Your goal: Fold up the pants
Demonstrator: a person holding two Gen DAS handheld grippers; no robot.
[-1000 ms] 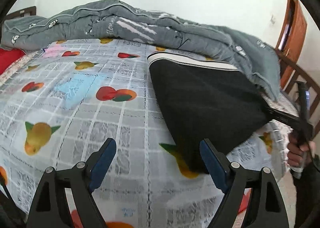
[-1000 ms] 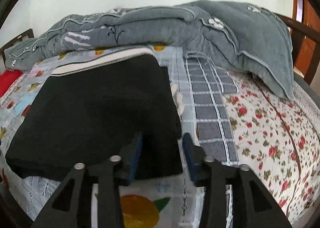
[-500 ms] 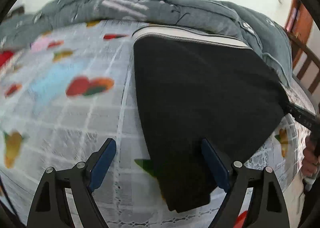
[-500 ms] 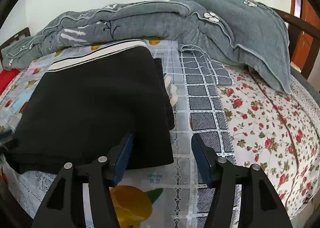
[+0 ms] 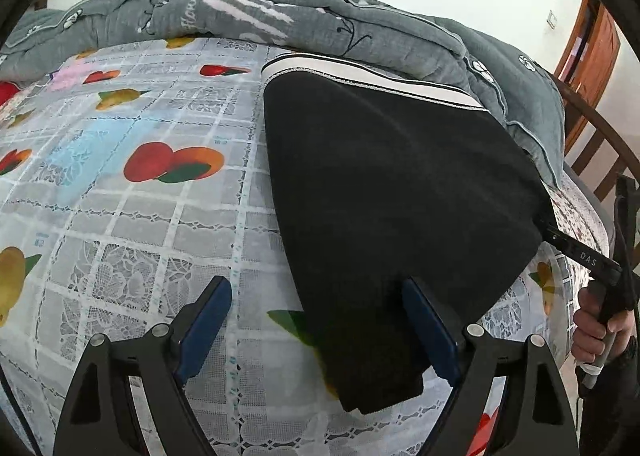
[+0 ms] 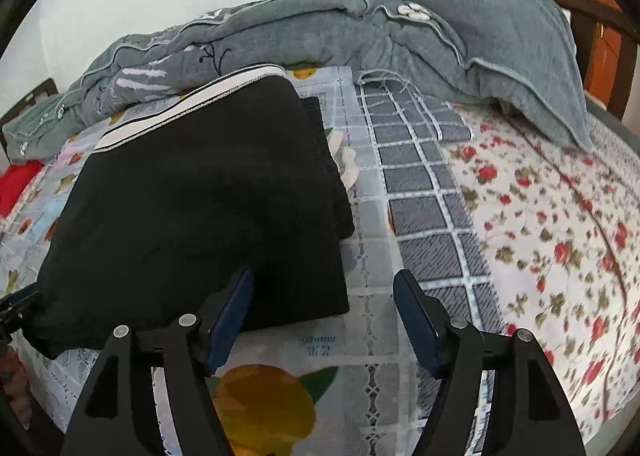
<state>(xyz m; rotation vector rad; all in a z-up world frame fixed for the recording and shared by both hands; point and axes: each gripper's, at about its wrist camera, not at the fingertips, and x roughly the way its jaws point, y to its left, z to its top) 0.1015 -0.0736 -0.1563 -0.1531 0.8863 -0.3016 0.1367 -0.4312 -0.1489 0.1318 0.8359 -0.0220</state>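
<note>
Black folded pants (image 5: 384, 192) with a white striped waistband (image 5: 360, 74) at the far end lie flat on the bed. My left gripper (image 5: 316, 320) is open, low over the pants' near left corner; its right finger (image 5: 428, 324) is over the cloth and the left one over the sheet. In the right wrist view the pants (image 6: 200, 196) fill the left half. My right gripper (image 6: 324, 316) straddles their near right corner with its jaws opening, and the pads do not press on the cloth. The right gripper (image 5: 580, 256) also shows at the pants' right edge, held by a hand (image 5: 596, 324).
A crumpled grey quilt (image 5: 280, 24) lies along the far side of the bed, touching the waistband. A fruit-print lace sheet (image 5: 120, 184) covers the left, a grey checked cloth (image 6: 416, 192) and a floral sheet (image 6: 560, 224) the right. A wooden bed frame (image 5: 600, 144) stands at the right.
The right gripper's jaws have spread wider around the pants' near right corner. The left gripper has moved right and closer, so the pants' near left corner now lies between its fingers.
</note>
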